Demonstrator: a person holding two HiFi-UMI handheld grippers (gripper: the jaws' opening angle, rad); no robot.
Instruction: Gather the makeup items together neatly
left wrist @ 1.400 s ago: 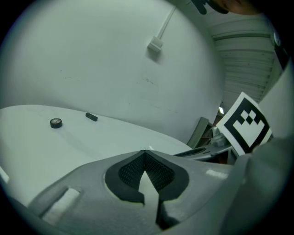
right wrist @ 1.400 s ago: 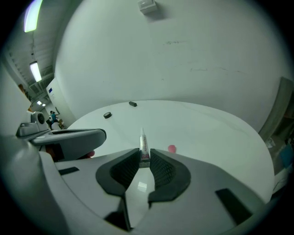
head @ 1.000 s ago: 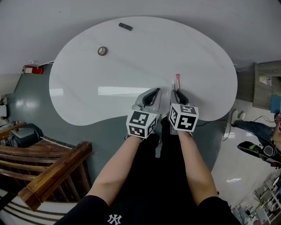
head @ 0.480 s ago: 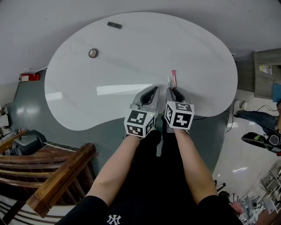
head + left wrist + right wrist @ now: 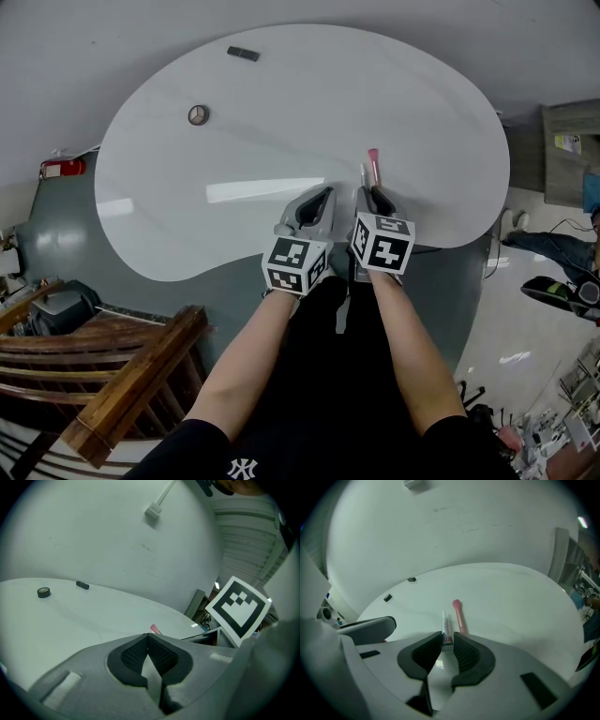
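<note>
The white kidney-shaped bench (image 5: pixel 281 141) carries everything. The right claw (image 5: pixel 448 636) tilts down at its near edge, jaws a narrow gap apart and just eased slightly wider. They pinch the labelled tail of a small white tube (image 5: pixel 446 620), which lies on the bench pointing away. The left claw (image 5: pixel 147 637) hovers just beside it, pads pressed together with nothing between them. A pink makeup stick (image 5: pixel 459 615) lies alongside the tube, just to its right. Well apart, near the far left rim, sit a round compact (image 5: pixel 198 114) and a dark flat bar (image 5: pixel 243 53).
</note>
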